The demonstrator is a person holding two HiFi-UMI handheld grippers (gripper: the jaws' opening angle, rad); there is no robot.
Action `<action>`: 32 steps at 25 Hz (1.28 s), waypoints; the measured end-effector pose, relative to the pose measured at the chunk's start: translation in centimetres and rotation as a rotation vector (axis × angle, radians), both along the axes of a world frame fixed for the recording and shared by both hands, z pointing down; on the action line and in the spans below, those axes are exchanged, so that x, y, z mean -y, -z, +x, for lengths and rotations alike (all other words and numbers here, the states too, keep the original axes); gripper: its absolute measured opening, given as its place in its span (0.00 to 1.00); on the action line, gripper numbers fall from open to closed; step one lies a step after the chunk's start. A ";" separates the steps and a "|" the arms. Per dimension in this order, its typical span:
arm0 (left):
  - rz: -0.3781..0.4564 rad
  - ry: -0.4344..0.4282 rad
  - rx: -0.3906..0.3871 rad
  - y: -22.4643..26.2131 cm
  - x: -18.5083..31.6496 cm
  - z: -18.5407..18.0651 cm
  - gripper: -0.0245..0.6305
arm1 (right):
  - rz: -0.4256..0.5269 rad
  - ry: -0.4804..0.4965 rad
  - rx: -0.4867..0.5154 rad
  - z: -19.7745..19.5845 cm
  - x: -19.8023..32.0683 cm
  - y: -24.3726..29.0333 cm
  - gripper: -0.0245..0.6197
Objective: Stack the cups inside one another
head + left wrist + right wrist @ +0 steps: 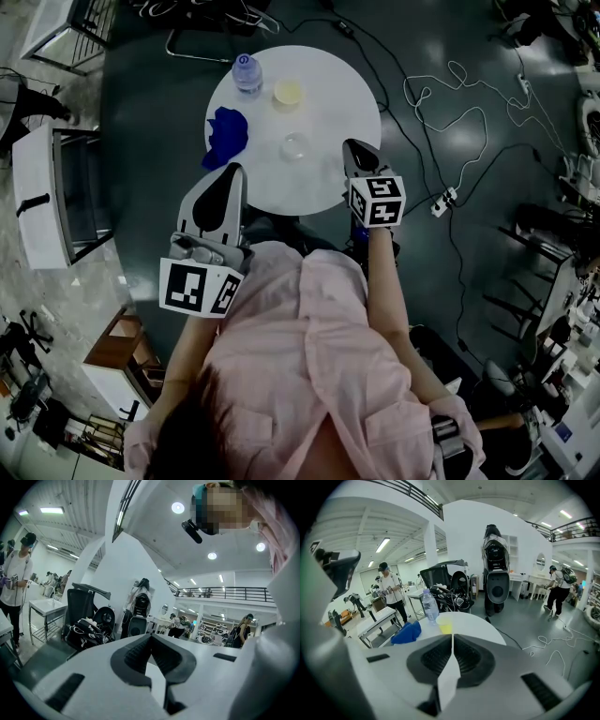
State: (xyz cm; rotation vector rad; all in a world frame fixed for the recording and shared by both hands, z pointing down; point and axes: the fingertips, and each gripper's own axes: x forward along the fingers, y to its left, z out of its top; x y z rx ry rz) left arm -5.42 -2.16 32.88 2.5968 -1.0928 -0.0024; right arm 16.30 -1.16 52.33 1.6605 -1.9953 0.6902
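We see a round white table (323, 183) with two cups on it. The yellow cup (288, 92) stands near the far edge, just beside a bottle (247, 73) to its left. The clear cup (294, 146) stands apart from it, nearer us and close to the middle. A blue cloth (227, 136) lies at the left side of the table.

Our left gripper (232, 173) hangs over the near left rim. In its own view the jaws are pressed together with nothing between them, and they point out into the room, above the table.

Our right gripper (358, 150) is over the near right part of the table, to the right of the clear cup and not touching it. Its jaws are also closed tight and hold nothing. In its own view the yellow cup shows just past the tips, with the bottle and cloth to the left.
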 end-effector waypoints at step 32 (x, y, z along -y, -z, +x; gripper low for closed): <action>-0.026 0.048 0.008 -0.8 2.3 -1.6 0.06 | -0.197 0.192 0.048 -6.0 2.6 -5.1 0.20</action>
